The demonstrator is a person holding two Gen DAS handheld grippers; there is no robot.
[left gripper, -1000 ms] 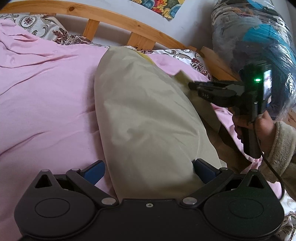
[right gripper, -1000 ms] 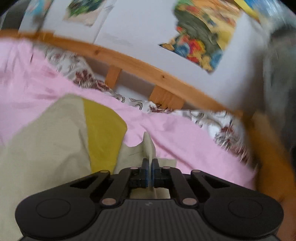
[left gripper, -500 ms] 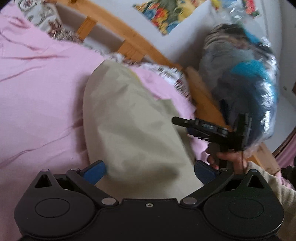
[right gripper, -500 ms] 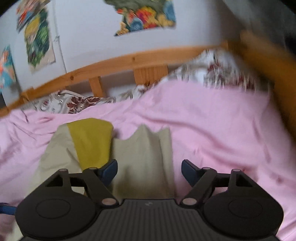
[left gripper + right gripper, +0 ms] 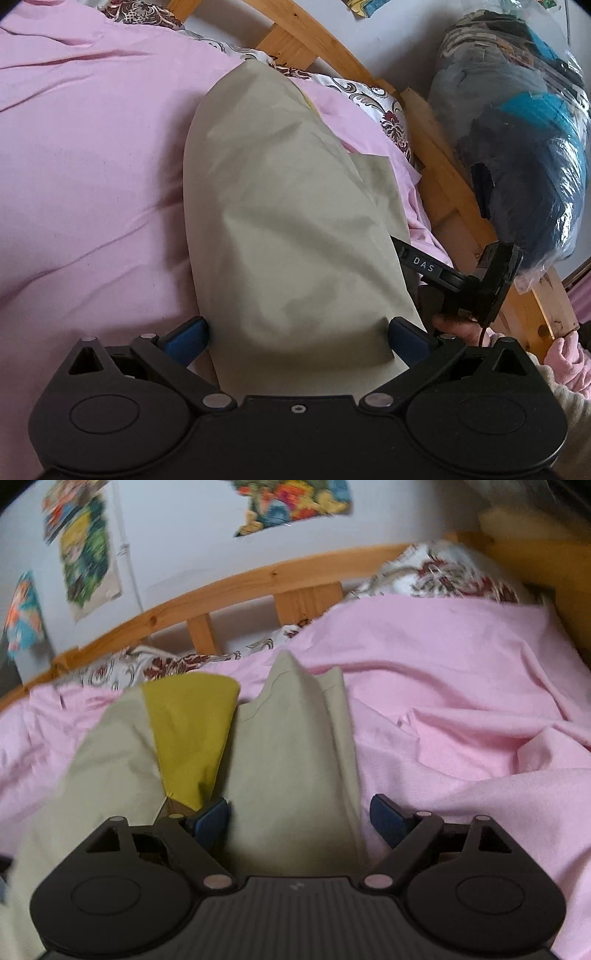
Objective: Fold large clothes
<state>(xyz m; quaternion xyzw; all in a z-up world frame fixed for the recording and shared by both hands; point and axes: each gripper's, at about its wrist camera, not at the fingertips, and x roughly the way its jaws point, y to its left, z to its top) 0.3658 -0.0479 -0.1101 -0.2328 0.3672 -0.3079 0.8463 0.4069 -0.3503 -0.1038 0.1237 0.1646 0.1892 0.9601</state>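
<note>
One large bed (image 5: pixel 92 155) is filling both views, and its pink sheet is wrinkling everywhere. A wooden headboard (image 5: pixel 236 583) is curving behind it, with a patterned pillow (image 5: pixel 436 576) at 1 o'clock in the right wrist view.

The khaki garment (image 5: pixel 280 221) is lying on the sheet, stretching from 6 o'clock up to 12 o'clock in the left wrist view. It is looking thin, soft and light, so I am judging that it will sag and slip when it is lifted from one point only. Taking it at an edge or a corner, with both tools well apart, is seeming the better choice.

The left tool (image 5: pixel 297 332) is standing wide apart, with the near end of the garment lying between its blue pads, not pinched. The right tool (image 5: pixel 299 816) is opening its jaws; a narrow khaki flap is lying between them, and the pads are not pressing on it.

The left wrist view is showing the right tool from the side at 4 o'clock, beside the garment edge, and a clear bag of clothes (image 5: pixel 517 140) at 2 o'clock. The right wrist view alone is showing a mustard yellow panel (image 5: pixel 192 731) at 10 o'clock and wall posters (image 5: pixel 295 506).
</note>
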